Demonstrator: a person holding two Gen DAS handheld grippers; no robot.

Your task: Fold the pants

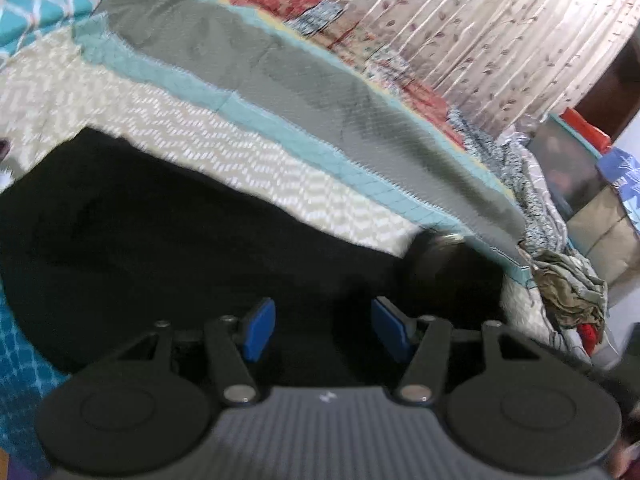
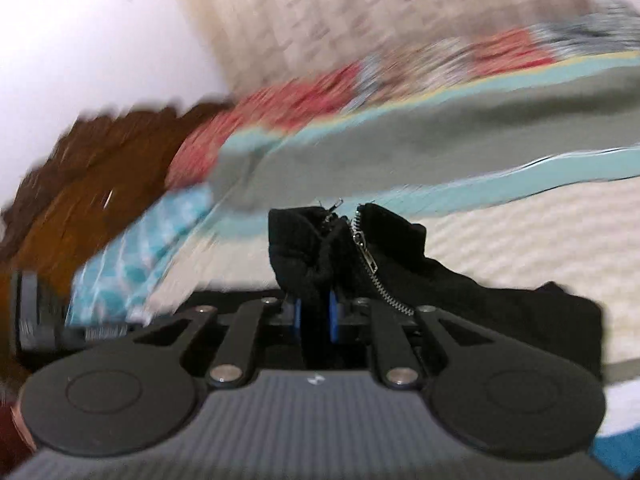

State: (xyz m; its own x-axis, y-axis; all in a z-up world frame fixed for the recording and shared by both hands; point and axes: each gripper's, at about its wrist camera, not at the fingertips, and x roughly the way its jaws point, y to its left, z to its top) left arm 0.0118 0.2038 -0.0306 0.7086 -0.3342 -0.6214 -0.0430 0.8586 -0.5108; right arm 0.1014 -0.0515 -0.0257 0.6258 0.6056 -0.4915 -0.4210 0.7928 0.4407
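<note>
Broadly, a quilted bedspread (image 1: 240,160) with cream chevron, teal and grey-green panels covers the bed and fills most of both views. Behind it hangs a cream pleated curtain (image 1: 460,40) printed with small leaves. Black fabric pants (image 1: 160,248) lie spread on the cream chevron panel, taking up the lower left of the left wrist view. In the right wrist view the same garment rises in a bunched fold in front of the tool, its silver metal zipper (image 2: 366,256) undone and running diagonally down the cloth, while the rest trails off to the right on the bedspread. A crumpled heap of olive and patterned clothing (image 1: 572,284) sits at the bed's far right edge. The left gripper (image 1: 323,330) stands over the black cloth with its blue pads (image 1: 260,330) wide apart and nothing between them. The right gripper (image 2: 315,316) has its blue pads nearly together, pinching the bunched waist area of the pants beside the zipper.
</note>
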